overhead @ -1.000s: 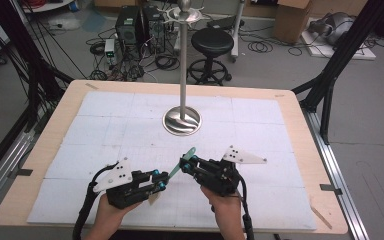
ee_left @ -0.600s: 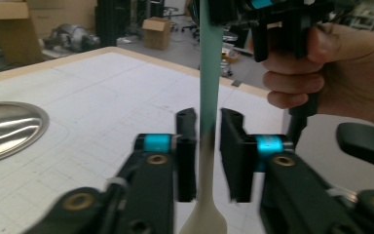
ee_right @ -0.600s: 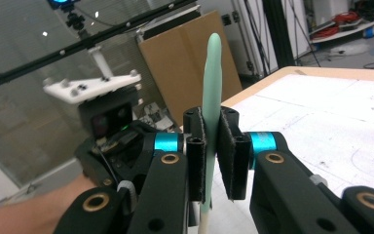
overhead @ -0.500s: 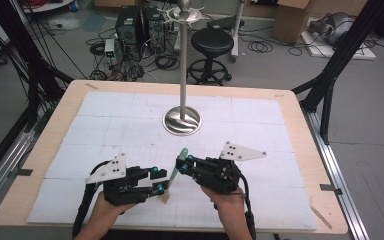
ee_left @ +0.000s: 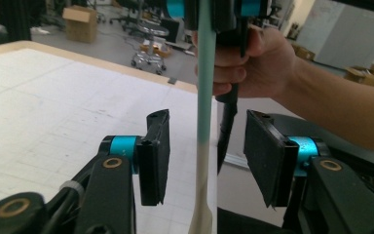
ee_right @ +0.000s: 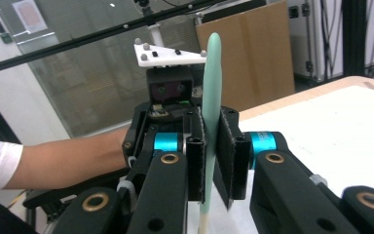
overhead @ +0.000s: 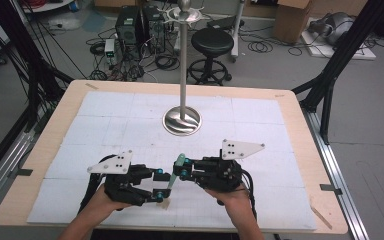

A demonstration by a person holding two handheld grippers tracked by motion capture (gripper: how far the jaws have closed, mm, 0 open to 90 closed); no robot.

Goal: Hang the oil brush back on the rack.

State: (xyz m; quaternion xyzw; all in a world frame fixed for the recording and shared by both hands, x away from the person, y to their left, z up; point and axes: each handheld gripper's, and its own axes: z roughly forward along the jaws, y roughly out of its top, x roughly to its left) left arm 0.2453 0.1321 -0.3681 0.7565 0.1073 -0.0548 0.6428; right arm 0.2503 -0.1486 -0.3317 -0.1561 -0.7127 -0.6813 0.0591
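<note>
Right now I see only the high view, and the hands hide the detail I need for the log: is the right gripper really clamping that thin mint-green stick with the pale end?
Observer: Yes. In the right gripper view the right gripper has both black jaws pressed against the thin mint-green stick with the pale end.
Operator: And the left gripper, has it closed on the stick too?
Observer: No. In the left gripper view the left gripper stands open, with the stick running between its pads and a clear gap on each side.
Operator: Which part sits between the left pads?
Observer: About where the green gives way to the pale end, which widens further down.
</note>
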